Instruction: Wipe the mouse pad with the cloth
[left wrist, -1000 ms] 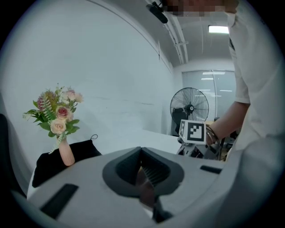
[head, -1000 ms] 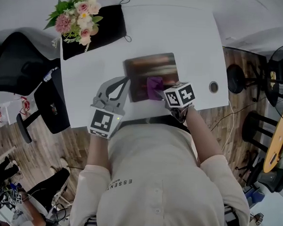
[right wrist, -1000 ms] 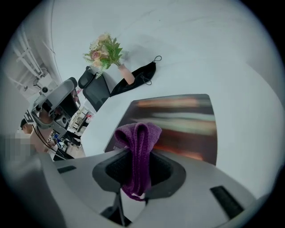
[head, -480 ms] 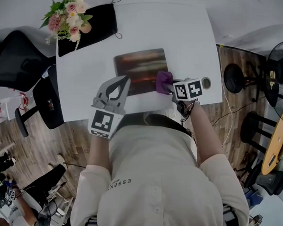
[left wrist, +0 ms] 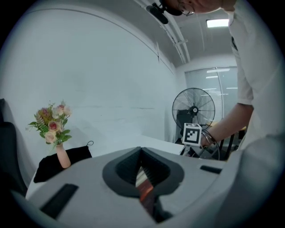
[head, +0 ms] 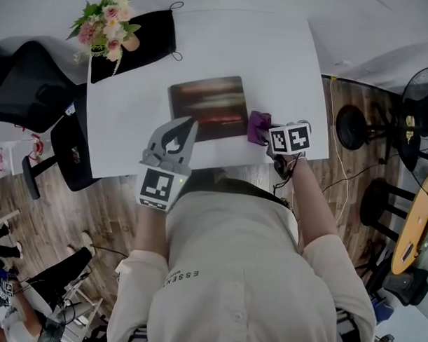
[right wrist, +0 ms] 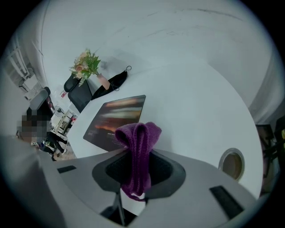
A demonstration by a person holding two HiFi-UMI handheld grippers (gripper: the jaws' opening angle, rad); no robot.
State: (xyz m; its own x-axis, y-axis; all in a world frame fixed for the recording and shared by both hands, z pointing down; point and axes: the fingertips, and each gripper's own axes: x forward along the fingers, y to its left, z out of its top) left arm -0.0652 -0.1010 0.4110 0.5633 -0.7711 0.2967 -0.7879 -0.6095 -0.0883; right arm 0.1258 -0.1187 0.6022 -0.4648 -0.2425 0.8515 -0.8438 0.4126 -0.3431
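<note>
One purple knitted cloth (head: 258, 126) is pinched by the right gripper (right wrist: 136, 177), just right of the dark rectangular mouse pad (head: 206, 107).

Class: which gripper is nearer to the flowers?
Left. The left gripper is at the mouse pad's near-left corner, on the side of the flowers; the right gripper, shut on the purple cloth, is beyond the pad's right edge, farther away.
</note>
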